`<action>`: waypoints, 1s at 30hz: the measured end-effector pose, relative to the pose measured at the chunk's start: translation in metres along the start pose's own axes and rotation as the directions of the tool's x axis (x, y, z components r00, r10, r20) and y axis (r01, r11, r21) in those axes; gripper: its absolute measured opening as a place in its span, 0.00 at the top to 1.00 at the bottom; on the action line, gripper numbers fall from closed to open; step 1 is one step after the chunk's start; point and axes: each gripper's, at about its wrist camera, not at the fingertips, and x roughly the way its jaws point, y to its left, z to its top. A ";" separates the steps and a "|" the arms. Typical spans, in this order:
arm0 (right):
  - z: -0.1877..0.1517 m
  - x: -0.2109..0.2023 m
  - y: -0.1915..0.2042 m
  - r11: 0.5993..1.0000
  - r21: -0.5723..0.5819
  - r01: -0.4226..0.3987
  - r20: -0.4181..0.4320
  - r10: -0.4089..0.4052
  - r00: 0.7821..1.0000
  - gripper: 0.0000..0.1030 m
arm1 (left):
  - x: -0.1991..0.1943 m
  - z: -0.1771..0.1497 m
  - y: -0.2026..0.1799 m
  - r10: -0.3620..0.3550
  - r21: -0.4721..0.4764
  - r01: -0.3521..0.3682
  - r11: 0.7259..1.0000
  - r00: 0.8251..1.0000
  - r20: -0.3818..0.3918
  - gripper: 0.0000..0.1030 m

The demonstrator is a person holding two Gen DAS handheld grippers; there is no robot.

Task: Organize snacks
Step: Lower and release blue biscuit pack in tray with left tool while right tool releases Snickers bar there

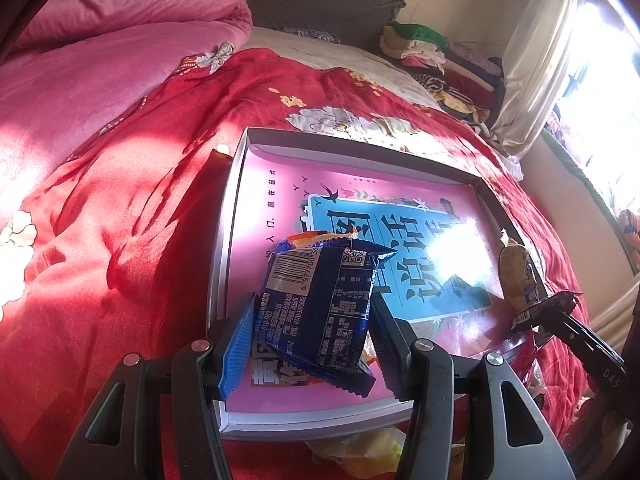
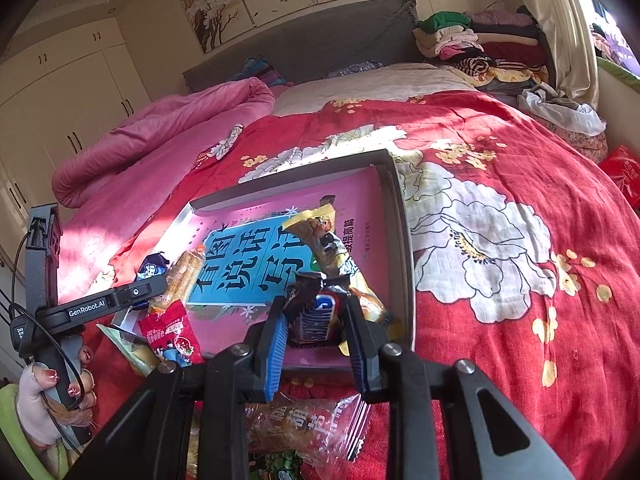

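Observation:
My left gripper (image 1: pixel 314 316) is shut on a dark blue snack packet (image 1: pixel 320 304) with a barcode, held over the near left part of a grey box lid (image 1: pixel 228 216) that has a pink book inside. My right gripper (image 2: pixel 316 316) is shut on a Snickers bar (image 2: pixel 316 316), held over the lid's near right corner (image 2: pixel 404 240). A tan wrapped snack (image 2: pixel 332 252) leans against the lid's right wall, also seen in the left wrist view (image 1: pixel 516 276). The left gripper shows in the right wrist view (image 2: pixel 152 284) with the blue packet (image 2: pixel 150 266).
The lid lies on a red floral quilt (image 2: pixel 500 240). A red strawberry packet (image 2: pixel 172 336), an orange wrapped snack (image 2: pixel 182 276) and more packets (image 2: pixel 304 428) lie at the lid's near edge. A pink duvet (image 1: pixel 100 60) is left; folded clothes (image 2: pixel 472 44) at the far right.

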 end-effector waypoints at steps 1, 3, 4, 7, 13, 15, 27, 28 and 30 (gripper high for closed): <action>0.000 -0.001 -0.001 1.000 0.006 -0.001 0.000 0.001 1.000 0.72 | 0.000 0.000 0.000 -0.001 -0.001 0.001 1.000 1.000 0.000 0.45; -0.001 -0.002 -0.004 1.000 0.021 -0.004 0.001 0.004 1.000 0.72 | 0.000 0.000 0.000 -0.002 -0.002 0.002 1.000 1.000 0.000 0.45; -0.001 -0.003 -0.006 1.000 0.030 -0.007 0.000 0.007 1.000 0.72 | 0.000 0.000 0.000 -0.001 0.000 0.001 1.000 1.000 -0.001 0.45; -0.003 -0.004 -0.013 0.998 0.067 -0.020 -0.001 0.021 1.000 0.72 | -0.001 -0.001 -0.001 0.000 0.003 0.000 1.000 1.000 0.001 0.45; -0.003 -0.007 -0.021 0.993 0.116 -0.024 0.007 0.023 1.000 0.70 | -0.001 0.003 0.000 0.012 0.013 -0.012 1.000 1.000 0.009 0.45; -0.003 -0.008 -0.023 0.992 0.127 -0.027 0.013 0.026 1.000 0.70 | -0.001 0.004 0.000 0.017 0.016 -0.017 1.000 1.000 0.012 0.45; -0.003 -0.010 -0.023 0.990 0.137 -0.015 0.013 0.014 1.000 0.68 | -0.004 0.005 0.000 0.016 0.016 -0.017 1.000 1.000 0.016 0.45; -0.003 -0.010 -0.024 0.991 0.135 -0.013 0.013 0.011 1.000 0.68 | -0.004 0.006 0.000 0.019 0.018 -0.019 1.000 1.000 0.019 0.45; -0.003 -0.011 -0.023 0.992 0.122 -0.001 0.012 -0.001 1.000 0.68 | -0.004 0.007 0.001 0.022 0.016 -0.022 1.000 1.000 0.022 0.45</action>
